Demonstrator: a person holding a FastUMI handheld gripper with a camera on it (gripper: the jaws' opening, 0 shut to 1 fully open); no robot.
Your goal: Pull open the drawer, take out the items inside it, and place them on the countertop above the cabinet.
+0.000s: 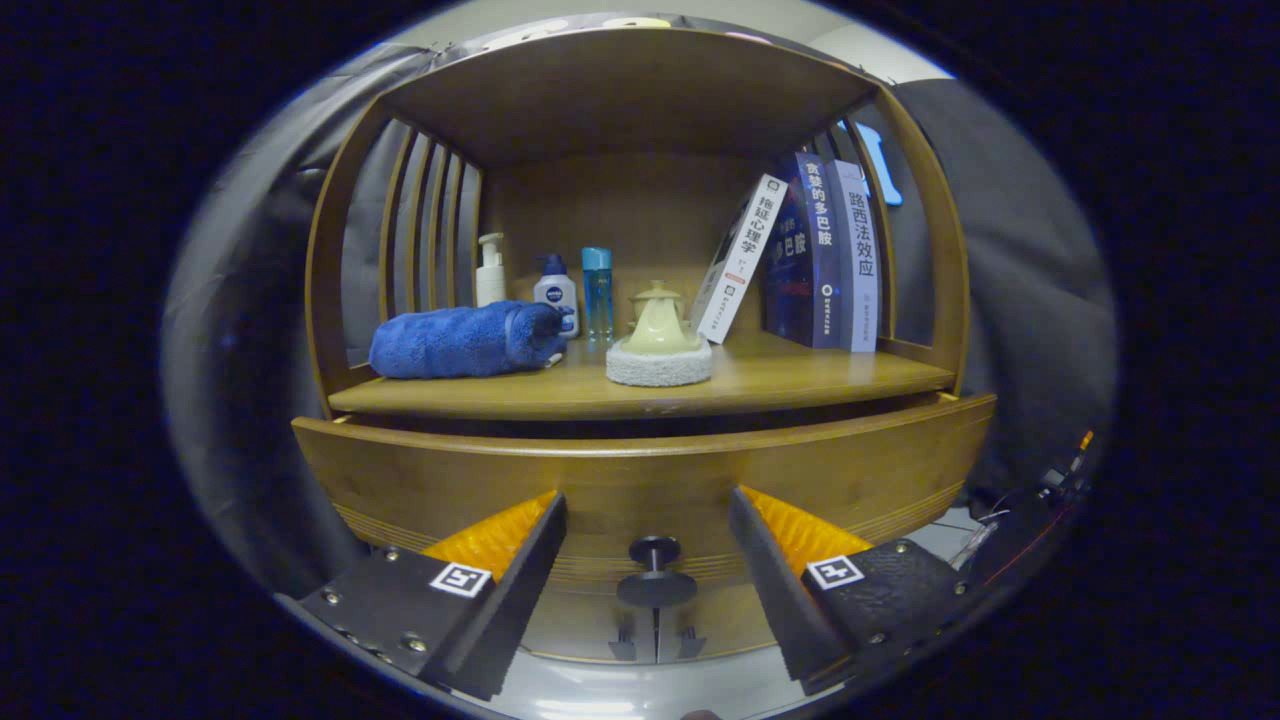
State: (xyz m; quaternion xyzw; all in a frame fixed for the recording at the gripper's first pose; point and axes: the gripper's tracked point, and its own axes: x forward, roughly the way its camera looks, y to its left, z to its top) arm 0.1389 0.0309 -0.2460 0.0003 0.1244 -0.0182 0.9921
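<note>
Gripper [647, 540] fingers spread wide, holding nothing, flanking drawer knob [655, 572]; drawer [640, 480] slightly ajar, contents hidden behind its front

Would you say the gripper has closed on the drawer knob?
No. The gripper is open, its fingers spread apart either side of the knob without touching it.

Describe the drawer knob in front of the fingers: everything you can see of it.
The drawer knob is dark and round, a small cap on a short stem with a wider disc base, sticking out from the middle of the wooden drawer front. It sits in the gap between the open gripper fingers; neither finger touches it. The drawer looks barely ajar, if at all.
</note>
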